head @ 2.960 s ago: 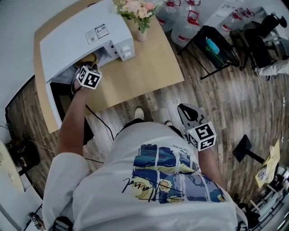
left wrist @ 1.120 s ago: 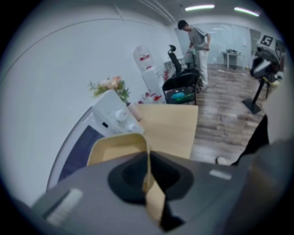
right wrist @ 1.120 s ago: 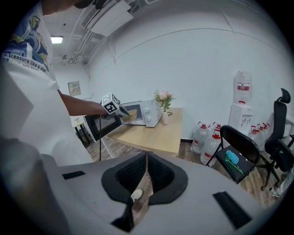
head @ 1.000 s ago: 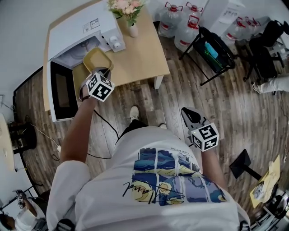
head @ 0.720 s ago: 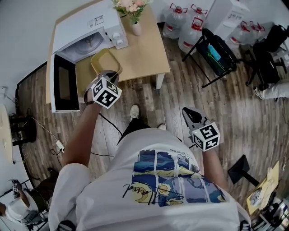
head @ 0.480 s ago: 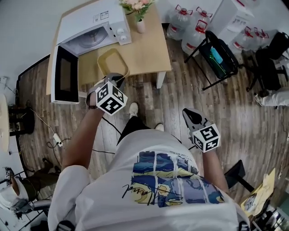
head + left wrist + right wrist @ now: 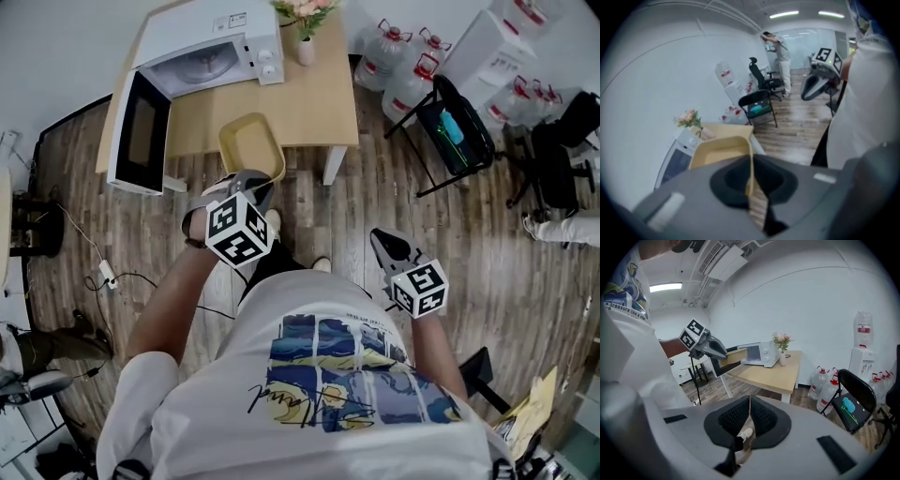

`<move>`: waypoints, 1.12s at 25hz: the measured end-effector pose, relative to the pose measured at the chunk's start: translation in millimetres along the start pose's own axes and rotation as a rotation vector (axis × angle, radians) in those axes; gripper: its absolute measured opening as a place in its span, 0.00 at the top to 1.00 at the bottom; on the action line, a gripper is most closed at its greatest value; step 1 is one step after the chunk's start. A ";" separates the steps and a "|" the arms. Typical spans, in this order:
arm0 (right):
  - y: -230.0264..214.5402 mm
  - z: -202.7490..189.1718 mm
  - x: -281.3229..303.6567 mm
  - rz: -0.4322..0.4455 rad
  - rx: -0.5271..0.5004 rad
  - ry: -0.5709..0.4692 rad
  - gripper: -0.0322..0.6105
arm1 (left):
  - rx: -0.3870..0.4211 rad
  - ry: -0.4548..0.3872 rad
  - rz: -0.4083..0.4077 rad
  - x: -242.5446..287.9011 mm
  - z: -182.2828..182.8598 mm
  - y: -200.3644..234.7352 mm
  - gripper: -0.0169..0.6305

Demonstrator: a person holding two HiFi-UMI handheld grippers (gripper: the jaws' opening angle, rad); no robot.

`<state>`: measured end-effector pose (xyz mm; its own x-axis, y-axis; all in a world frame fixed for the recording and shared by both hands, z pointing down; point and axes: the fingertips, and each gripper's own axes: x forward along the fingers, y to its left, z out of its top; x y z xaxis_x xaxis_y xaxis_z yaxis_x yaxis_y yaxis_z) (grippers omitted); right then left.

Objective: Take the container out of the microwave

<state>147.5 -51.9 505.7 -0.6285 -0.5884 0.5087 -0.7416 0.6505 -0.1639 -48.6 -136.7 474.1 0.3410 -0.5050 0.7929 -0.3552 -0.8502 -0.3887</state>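
**A:** Is the container (image 7: 251, 145) out of the microwave (image 7: 211, 37) yet?

**B:** It is. The microwave sits at the far left of the counter (image 7: 319, 94) with its door (image 7: 139, 131) swung wide open, and its cavity looks bare. The container is well to the right of the door, over the counter's near edge.

**A:** What has hold of it?

**B:** The left gripper (image 7: 258, 180). Its own view shows the jaws pinched tight on the container's near wall, with the thin rim running up between the pads. The container points away from the person, towards the counter.

**A:** Is it set down or in the air?

**B:** That cannot be told for sure. From the head view part of it hangs past the counter's edge, so it looks carried rather than resting.

**A:** And the other gripper?

**B:** The right gripper (image 7: 380, 242) hangs low by the person's right side, well away from the counter. Its jaws are closed together with nothing between them, and only the floor (image 7: 487, 244) shows beyond the tips.

**A:** So how much is left to do?

**B:** Very little, by the look of it. Getting the container out of the microwave, the main step, appears finished. What may remain is to put the container down somewhere, perhaps on the bare counter to the right of the microwave and short of the vase (image 7: 306, 49), and then let go. The door is open too, if closing it counts.
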 end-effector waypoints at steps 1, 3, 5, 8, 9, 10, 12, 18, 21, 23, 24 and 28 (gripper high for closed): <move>1.5 1.0 0.5 0.008 -0.006 -0.001 0.93 | 0.003 0.002 0.000 -2.6 0.3 -4.0 0.94; 4.0 4.3 2.4 0.022 -0.018 -0.003 0.93 | 0.005 0.005 -0.002 -6.8 0.0 -11.0 0.94; 6.3 6.6 4.4 0.034 -0.027 -0.004 0.93 | 0.003 0.008 -0.006 -10.8 -1.5 -17.3 0.94; 9.1 7.6 4.6 0.045 -0.035 -0.006 0.93 | -0.003 0.009 -0.003 -15.5 -2.9 -24.2 0.94; 10.0 7.8 4.4 0.049 -0.039 -0.006 0.93 | -0.004 0.011 -0.002 -17.1 -3.5 -26.0 0.94; 10.7 8.2 4.2 0.051 -0.042 -0.006 0.93 | -0.006 0.012 -0.001 -18.7 -4.1 -27.5 0.94; 11.3 9.1 4.4 0.055 -0.047 -0.007 0.93 | -0.010 0.015 -0.001 -21.5 -5.2 -29.7 0.94; 10.2 7.6 4.2 0.056 -0.051 -0.004 0.94 | -0.009 0.019 -0.004 -22.9 -5.5 -33.5 0.94; 11.4 6.3 5.2 0.061 -0.055 -0.003 0.94 | -0.010 0.021 0.001 -23.0 -5.2 -32.9 0.94; 12.6 6.5 5.5 0.066 -0.062 -0.005 0.94 | -0.011 0.021 0.003 -23.7 -5.1 -33.4 0.94; 12.8 7.3 5.9 0.068 -0.067 -0.007 0.94 | -0.011 0.021 0.003 -23.9 -5.0 -33.5 0.94; 14.3 9.7 7.5 0.072 -0.078 -0.014 0.94 | -0.008 0.024 0.003 -24.5 -5.1 -33.1 0.94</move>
<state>129.9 -51.7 499.0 -0.6828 -0.5453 0.4863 -0.6747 0.7260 -0.1332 -49.6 -95.4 470.0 0.3188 -0.5033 0.8032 -0.3631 -0.8476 -0.3871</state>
